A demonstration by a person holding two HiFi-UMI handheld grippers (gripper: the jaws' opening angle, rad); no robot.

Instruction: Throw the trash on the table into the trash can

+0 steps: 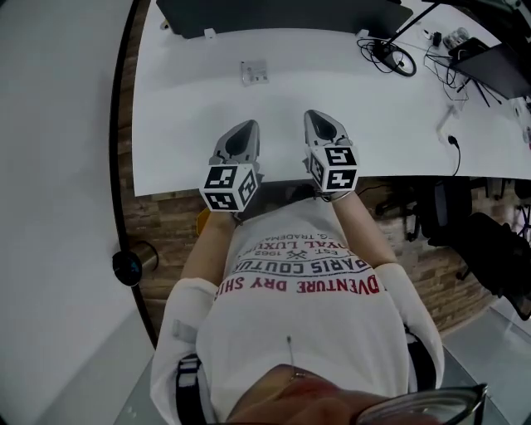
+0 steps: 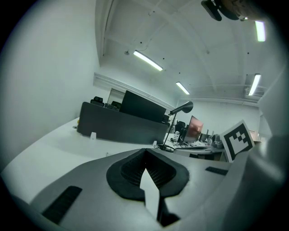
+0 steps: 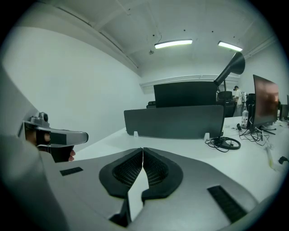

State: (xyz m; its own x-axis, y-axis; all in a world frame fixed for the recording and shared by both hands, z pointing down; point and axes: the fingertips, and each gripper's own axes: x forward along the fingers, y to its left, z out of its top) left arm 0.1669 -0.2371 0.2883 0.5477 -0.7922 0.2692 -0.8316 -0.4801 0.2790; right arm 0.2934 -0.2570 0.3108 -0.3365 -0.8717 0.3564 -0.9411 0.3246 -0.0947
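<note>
A white table point(image 1: 182, 108) in a bright office runs ahead of me, with a dark partition point(image 1: 282, 15) along its far edge and a tangle of cables point(image 1: 394, 56) off beyond my right claw. The job looks barely begun. The only scrap I can make out, a small pale crumpled piece point(image 1: 254, 72), lies flat on the table ahead of my left claw point(image 1: 243, 133), well apart from it.

My left claw has its pads pressed together on nothing. My right claw point(image 1: 322, 126) is the same, tips meeting and empty. Both hang over the near edge, side by side.

Next I would need to spread one claw and reach forward to the piece. What looks like a small bin point(image 1: 133, 264) stands on the floor behind my left claw.
</note>
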